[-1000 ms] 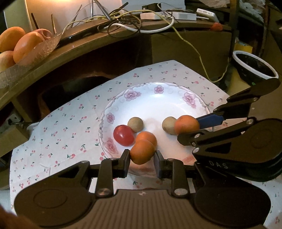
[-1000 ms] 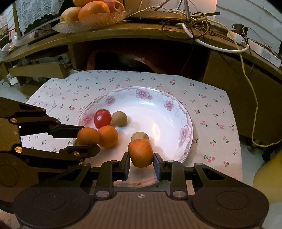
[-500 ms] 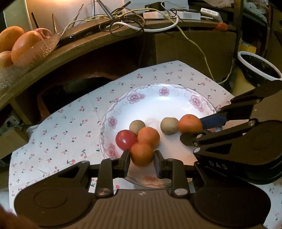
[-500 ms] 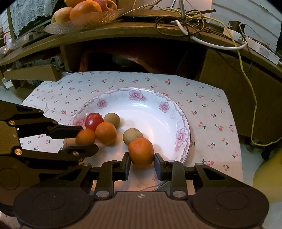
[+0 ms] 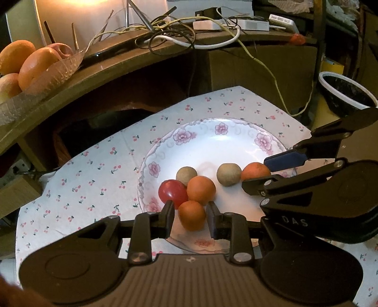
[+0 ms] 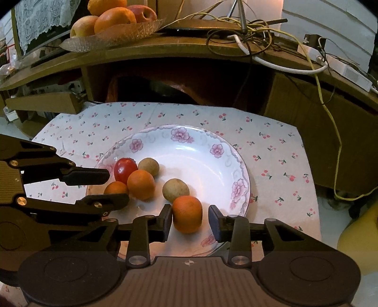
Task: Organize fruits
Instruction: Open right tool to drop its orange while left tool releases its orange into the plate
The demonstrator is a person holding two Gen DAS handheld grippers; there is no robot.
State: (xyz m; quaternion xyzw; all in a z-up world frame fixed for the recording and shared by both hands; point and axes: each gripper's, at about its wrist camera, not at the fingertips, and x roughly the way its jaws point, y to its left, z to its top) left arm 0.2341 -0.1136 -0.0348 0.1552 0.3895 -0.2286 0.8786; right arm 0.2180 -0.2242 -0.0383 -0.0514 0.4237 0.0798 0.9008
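A white floral plate (image 5: 222, 124) (image 6: 203, 163) lies on a cherry-print cloth (image 5: 94, 174). It holds a red tomato (image 5: 170, 192) (image 6: 124, 168), two brown round fruits (image 5: 186, 174) (image 5: 228, 174), and three oranges. My left gripper (image 5: 191, 220) (image 6: 115, 187) stands open around the near-left orange (image 5: 191, 217), with small gaps on both sides. My right gripper (image 6: 189, 220) (image 5: 261, 173) is open around the near-right orange (image 6: 187, 213) (image 5: 254, 170), which rests on the plate. The third orange (image 5: 201, 190) (image 6: 141, 187) sits against the tomato.
A wooden shelf (image 6: 165, 50) overhangs the far side, carrying a glass dish of large oranges and apples (image 5: 35, 68) (image 6: 113, 21) and tangled cables (image 5: 179, 35). A dark white-rimmed bowl (image 5: 347, 94) stands at the far right. A yellow object (image 6: 359, 238) sits right of the cloth.
Both grippers lowered their oranges onto the plate, then their fingers spread apart from the fruit. The left orange now rests beside the tomato and middle orange.
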